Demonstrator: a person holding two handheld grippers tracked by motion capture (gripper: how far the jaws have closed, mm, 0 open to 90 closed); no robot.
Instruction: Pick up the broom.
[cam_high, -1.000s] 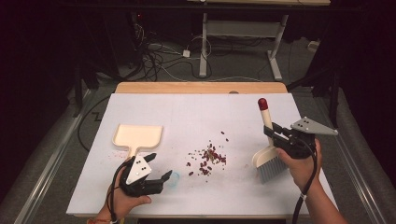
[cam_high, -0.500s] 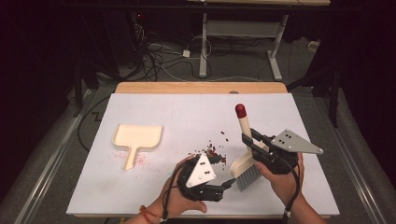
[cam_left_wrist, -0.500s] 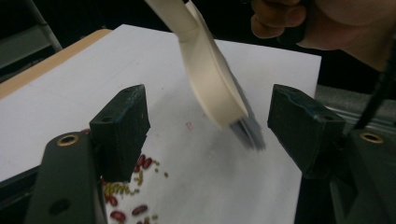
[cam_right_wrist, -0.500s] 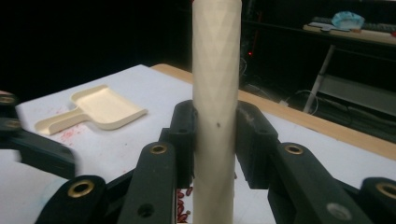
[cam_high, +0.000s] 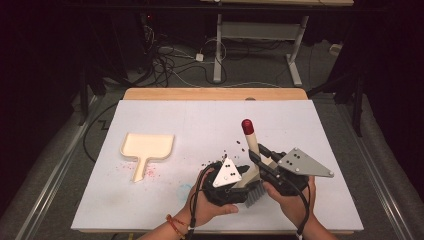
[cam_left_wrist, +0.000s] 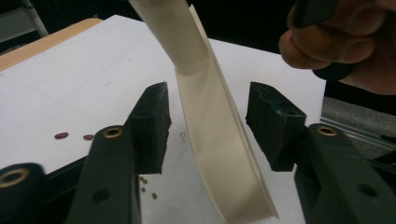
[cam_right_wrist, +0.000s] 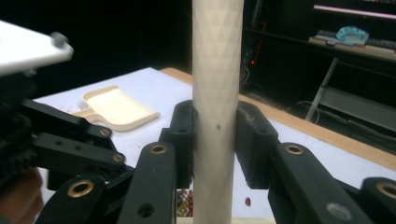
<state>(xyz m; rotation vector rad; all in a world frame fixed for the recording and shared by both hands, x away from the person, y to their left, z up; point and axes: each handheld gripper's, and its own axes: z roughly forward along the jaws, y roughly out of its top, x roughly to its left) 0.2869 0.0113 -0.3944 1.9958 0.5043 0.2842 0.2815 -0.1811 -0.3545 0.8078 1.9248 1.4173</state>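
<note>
Brush handover, or a two-handed regrip, lower middle of the high view. Right gripper (cam_right_wrist: 215, 140) clamping the cream brush (cam_right_wrist: 215, 60) by its handle. Left gripper (cam_left_wrist: 208, 123) just closing around the brush's flat neck — pads not touching yet, gaps on both sides. Next: finishing that squeeze squarely. Dustpan (cam_high: 146, 148) lying at middle left — beans (cam_high: 235, 145) scattered on the white table (cam_high: 310, 125).
</note>
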